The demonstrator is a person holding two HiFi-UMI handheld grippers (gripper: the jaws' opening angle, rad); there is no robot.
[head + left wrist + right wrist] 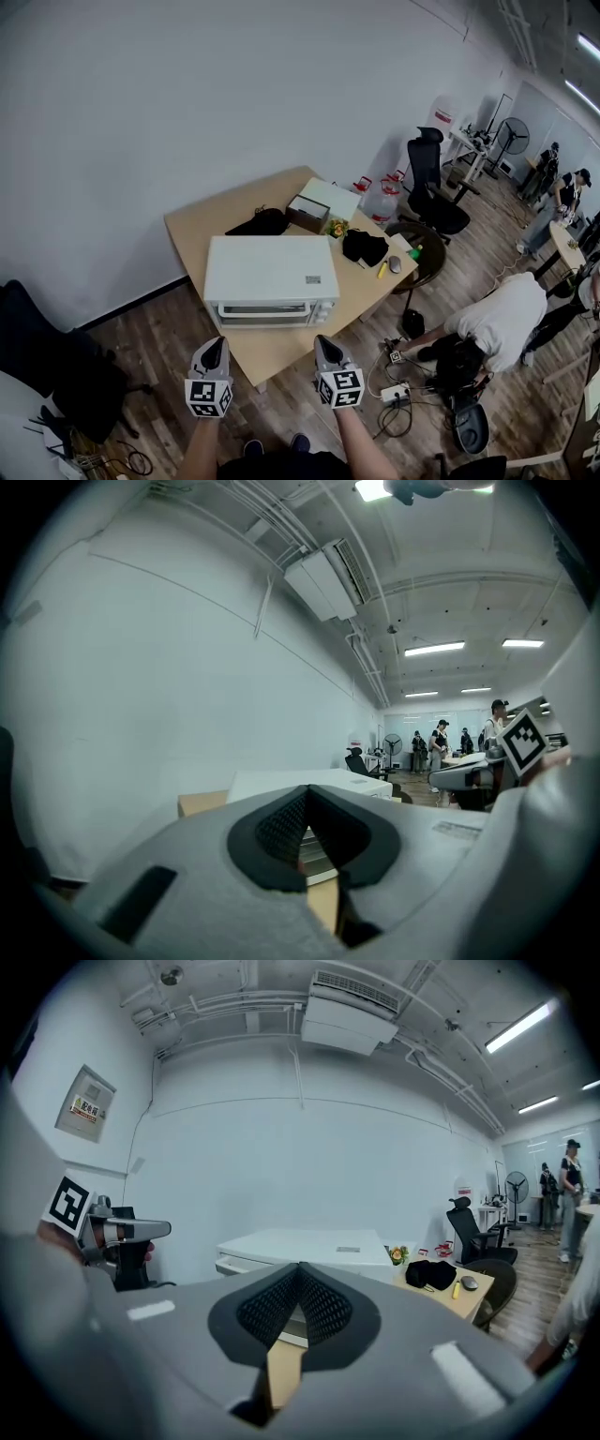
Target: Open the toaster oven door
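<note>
**Operator:** Where is the toaster oven, and which way does it face?

**Spotter:** The white toaster oven [270, 272] stands on the wooden table [192, 230], close to the corner nearest you. Its long side runs left to right across your head view. The door side is turned toward you.

**Operator:** And my grippers?

**Spotter:** Your left gripper [212, 352] and right gripper [322, 347] hover in front of the oven, one toward each end of its front, and touch nothing. Each has its jaws pressed together, and neither pinches anything.

**Operator:** What can't you make out?

**Spotter:** From above, the oven's front shrinks to a narrow band, so the door handle is hard to pick out. In your left gripper view and your right gripper view, the gripper's own grey body covers most of that front. Only the oven's flat top and a sliver below the closed tips show.
</note>
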